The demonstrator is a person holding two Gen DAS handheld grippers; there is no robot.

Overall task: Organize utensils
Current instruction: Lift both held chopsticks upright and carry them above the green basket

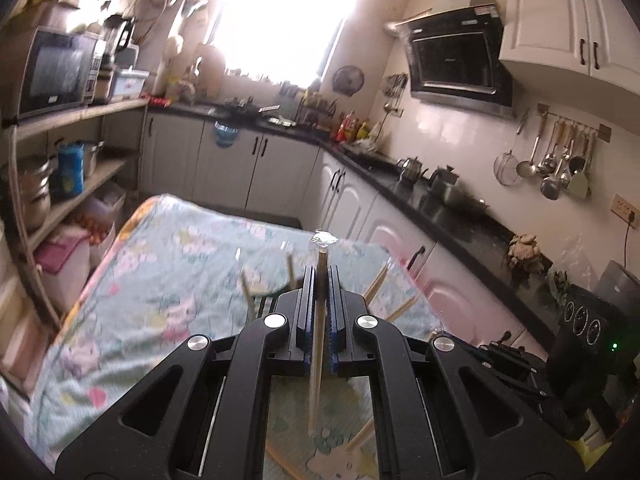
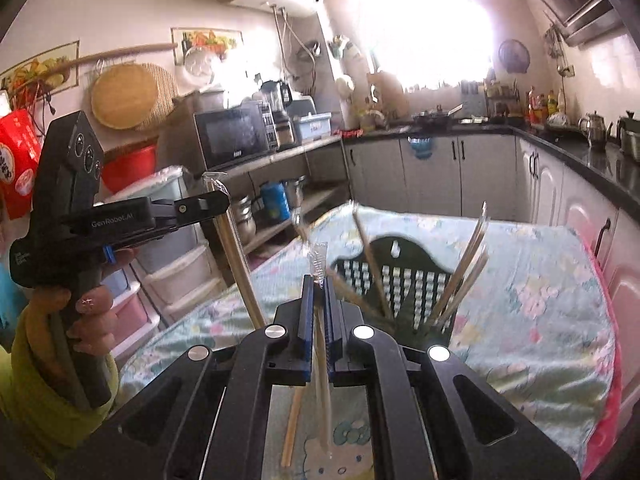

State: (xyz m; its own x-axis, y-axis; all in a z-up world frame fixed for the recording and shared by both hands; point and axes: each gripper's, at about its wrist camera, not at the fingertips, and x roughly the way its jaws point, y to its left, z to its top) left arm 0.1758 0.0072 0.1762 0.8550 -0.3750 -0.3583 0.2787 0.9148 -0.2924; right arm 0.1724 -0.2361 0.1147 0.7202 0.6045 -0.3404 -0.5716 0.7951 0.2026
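Note:
My left gripper point(image 1: 320, 276) is shut on a wrapped pair of wooden chopsticks point(image 1: 316, 360) that stands upright between the jaws, its crinkled plastic tip above them. In the right wrist view the left gripper point(image 2: 218, 200) is held by a hand at the left, with those chopsticks point(image 2: 240, 272) hanging below it. My right gripper point(image 2: 318, 284) is shut on another plastic-wrapped pair of chopsticks point(image 2: 322, 380). Just beyond it stands a dark green slotted holder point(image 2: 400, 280) with several chopsticks point(image 2: 464, 268) leaning in it. In the left wrist view the holder is mostly hidden; only chopstick ends point(image 1: 376, 284) show.
A floral cloth covers the table point(image 1: 160, 280). A loose chopstick point(image 2: 292, 428) lies on it under the right gripper. Shelves with a microwave point(image 1: 56, 68) and plastic drawers point(image 2: 172, 280) stand to the left. A dark counter with kettles point(image 1: 412, 168) runs along the right.

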